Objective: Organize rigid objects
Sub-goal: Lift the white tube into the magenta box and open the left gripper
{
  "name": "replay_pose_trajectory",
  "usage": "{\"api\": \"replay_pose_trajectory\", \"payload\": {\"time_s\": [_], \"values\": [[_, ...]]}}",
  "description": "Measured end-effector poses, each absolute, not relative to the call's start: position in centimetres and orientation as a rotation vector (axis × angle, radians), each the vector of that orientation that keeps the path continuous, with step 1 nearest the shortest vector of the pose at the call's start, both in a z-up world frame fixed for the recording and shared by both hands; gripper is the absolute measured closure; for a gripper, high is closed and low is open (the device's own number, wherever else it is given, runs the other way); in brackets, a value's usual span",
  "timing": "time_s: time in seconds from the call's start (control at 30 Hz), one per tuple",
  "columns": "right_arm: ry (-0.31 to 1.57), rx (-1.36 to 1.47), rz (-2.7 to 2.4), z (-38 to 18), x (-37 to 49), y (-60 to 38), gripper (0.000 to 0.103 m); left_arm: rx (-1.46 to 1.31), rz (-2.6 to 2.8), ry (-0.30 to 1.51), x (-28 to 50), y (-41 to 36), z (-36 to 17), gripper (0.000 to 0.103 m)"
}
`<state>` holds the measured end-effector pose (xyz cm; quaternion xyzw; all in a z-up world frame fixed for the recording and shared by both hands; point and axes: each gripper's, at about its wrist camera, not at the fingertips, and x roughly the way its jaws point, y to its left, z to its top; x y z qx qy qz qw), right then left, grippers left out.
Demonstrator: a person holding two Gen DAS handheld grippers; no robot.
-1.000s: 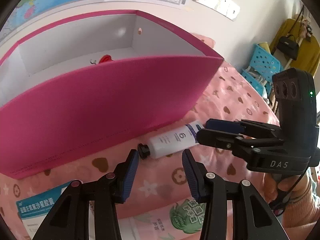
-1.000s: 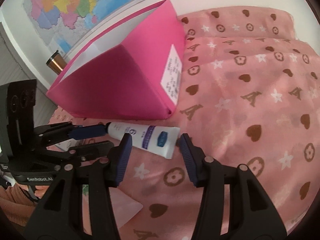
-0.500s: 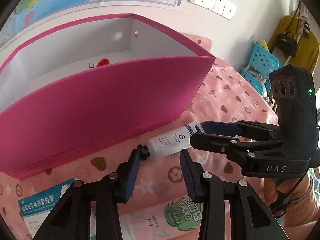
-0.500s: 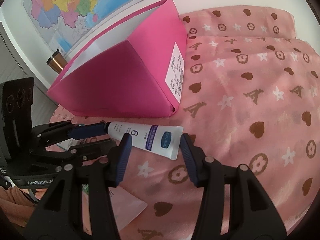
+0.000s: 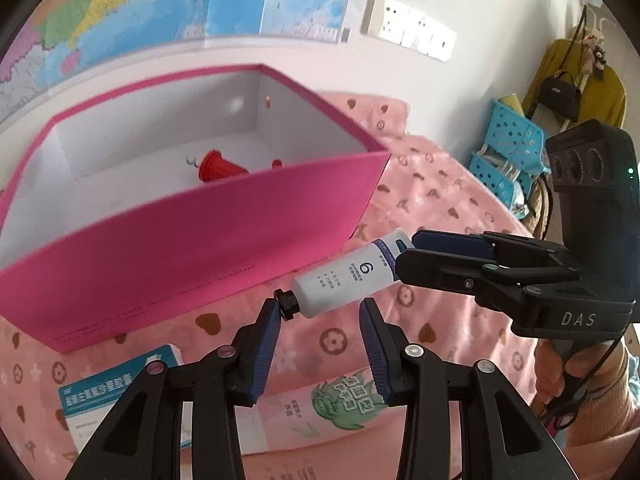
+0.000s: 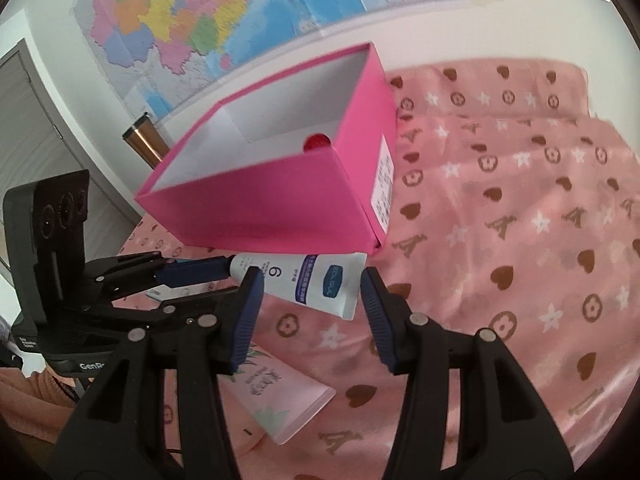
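A white tube (image 5: 344, 276) marked "6" with a black cap is held off the pink cloth, both grippers shut on it. My left gripper (image 5: 318, 326) grips its cap end; my right gripper (image 6: 312, 290) grips its flat crimped end (image 6: 340, 292). The right gripper shows in the left wrist view (image 5: 404, 250), the left gripper in the right wrist view (image 6: 224, 274). Just behind the tube stands an open pink box (image 5: 200, 240) with white inside and a red object (image 5: 218, 166) on its floor. The box also shows in the right wrist view (image 6: 260, 208).
A pink tube with green print (image 5: 336, 404) and a blue-and-white carton (image 5: 108, 396) lie on the pink patterned cloth (image 6: 520, 240) below the grippers. A metal cup (image 6: 142, 142) stands behind the box. Blue baskets (image 5: 508, 152) and a wall map are beyond.
Both grippers have risen with the tube, which has left the cloth. The box interior and the red object show more from above.
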<state>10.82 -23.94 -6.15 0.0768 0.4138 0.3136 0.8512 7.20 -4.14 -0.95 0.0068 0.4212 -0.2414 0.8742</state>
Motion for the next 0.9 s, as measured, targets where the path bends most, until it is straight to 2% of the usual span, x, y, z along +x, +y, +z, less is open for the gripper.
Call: {"api": "replay_pose_trajectory", "payload": {"time_s": [0.47,0.9], "values": [[0.746,0.109,0.701,-1.0,9.6,-22.7,0.05,0.002,-0.491,0.745,5.4,-2.7,3.9,0.063],[0.674,0.062,0.72,2.2,12.2,-21.1,0.05,0.015,-0.453,0.688,7.5,-2.0,6.2,0.063]]}}
